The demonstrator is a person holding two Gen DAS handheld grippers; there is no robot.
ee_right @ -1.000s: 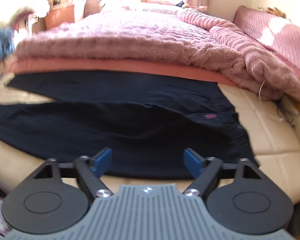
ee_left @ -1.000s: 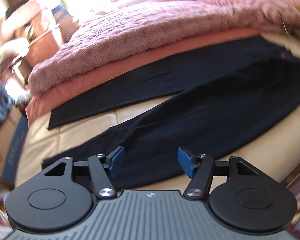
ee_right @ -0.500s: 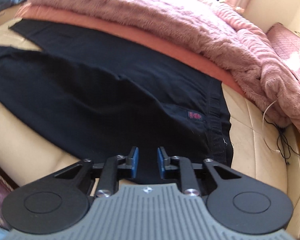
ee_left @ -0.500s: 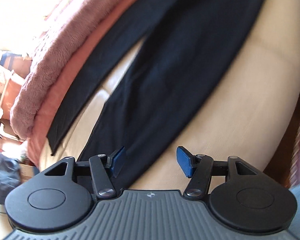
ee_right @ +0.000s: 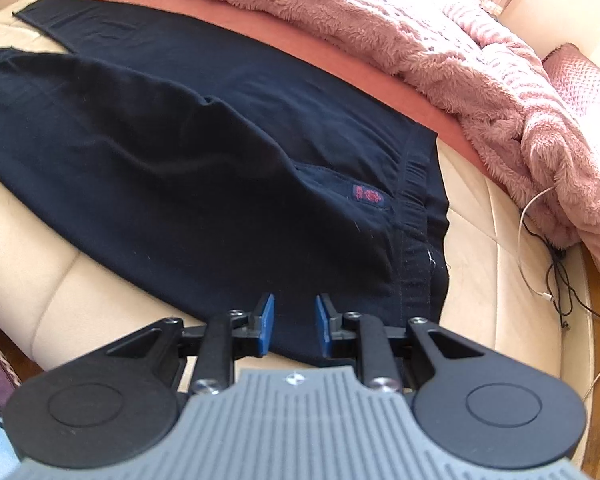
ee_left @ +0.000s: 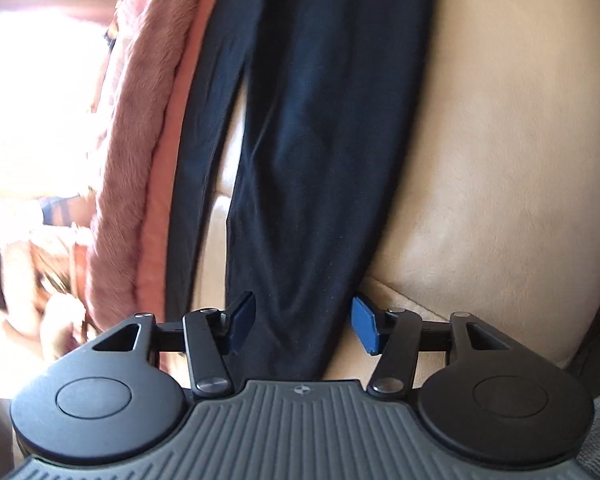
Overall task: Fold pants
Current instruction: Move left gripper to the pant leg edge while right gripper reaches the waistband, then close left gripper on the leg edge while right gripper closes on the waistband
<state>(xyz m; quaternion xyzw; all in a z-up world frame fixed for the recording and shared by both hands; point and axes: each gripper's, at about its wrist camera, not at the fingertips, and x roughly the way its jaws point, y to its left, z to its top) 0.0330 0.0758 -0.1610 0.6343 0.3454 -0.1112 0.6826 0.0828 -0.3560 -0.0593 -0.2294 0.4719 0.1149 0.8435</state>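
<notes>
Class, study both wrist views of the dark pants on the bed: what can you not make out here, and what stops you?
- Left wrist: hem of the near pant leg, hidden behind the left gripper.
- Right wrist: whether the right gripper pinches the pants; its own body covers the near edge.
- Right wrist: red label, too small to read.
- Left wrist: room beyond the pink blanket, glared and blurred.

Left wrist cam: rides behind left gripper [ee_left: 303, 323], looks fwd & down along its fingers, rolled sideways; close over one leg of the pants [ee_left: 312, 168] near the hem.
Right wrist cam: behind right gripper [ee_right: 295, 325], looks steeply down, close over the waistband end.
Shared: same pants, cream mattress [ee_right: 496, 280], pink blanket [ee_left: 136, 152] along the far side.
</notes>
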